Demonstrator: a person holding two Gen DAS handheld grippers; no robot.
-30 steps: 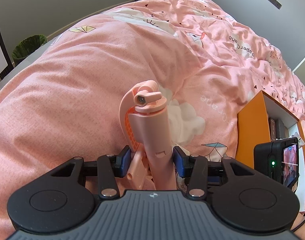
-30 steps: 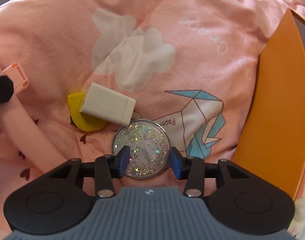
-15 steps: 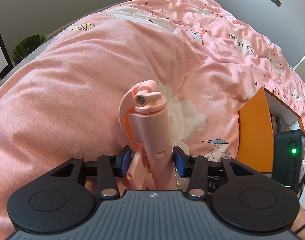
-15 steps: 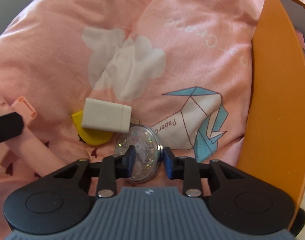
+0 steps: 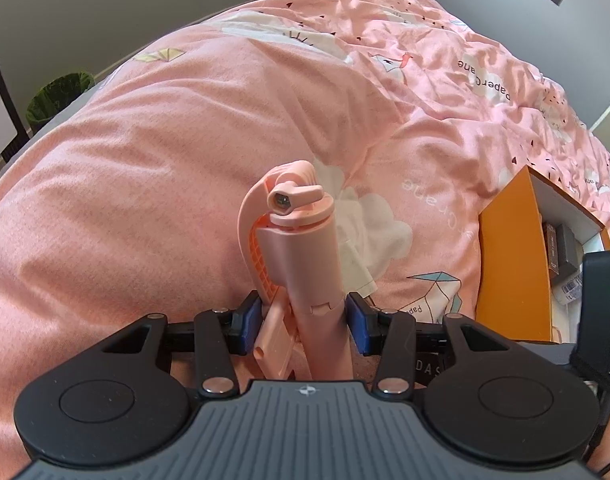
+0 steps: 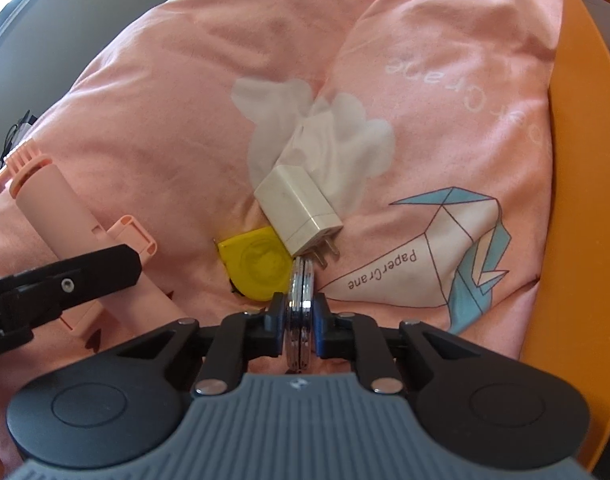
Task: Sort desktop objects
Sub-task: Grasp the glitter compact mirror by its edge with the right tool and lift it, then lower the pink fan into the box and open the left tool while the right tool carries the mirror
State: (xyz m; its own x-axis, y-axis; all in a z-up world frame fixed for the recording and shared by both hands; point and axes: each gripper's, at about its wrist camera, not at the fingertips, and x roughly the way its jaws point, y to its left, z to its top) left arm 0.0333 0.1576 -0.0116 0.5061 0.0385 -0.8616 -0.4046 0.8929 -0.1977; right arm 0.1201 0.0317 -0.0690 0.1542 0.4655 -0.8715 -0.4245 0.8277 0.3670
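Yellow disc (image 6: 261, 264) & white charger (image 6: 299, 208) crowd right jaws, just closed on compact (image 6: 301, 280); left jaws grip pink stick (image 5: 305, 264).

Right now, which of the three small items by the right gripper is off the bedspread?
The round glitter compact mirror: it stands on edge, clamped in the right gripper. The white plug charger and yellow disc lie on the pink bedspread.

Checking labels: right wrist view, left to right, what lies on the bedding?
Pink selfie stick → yellow tape measure → white charger plug → paper crane print → orange box wall.
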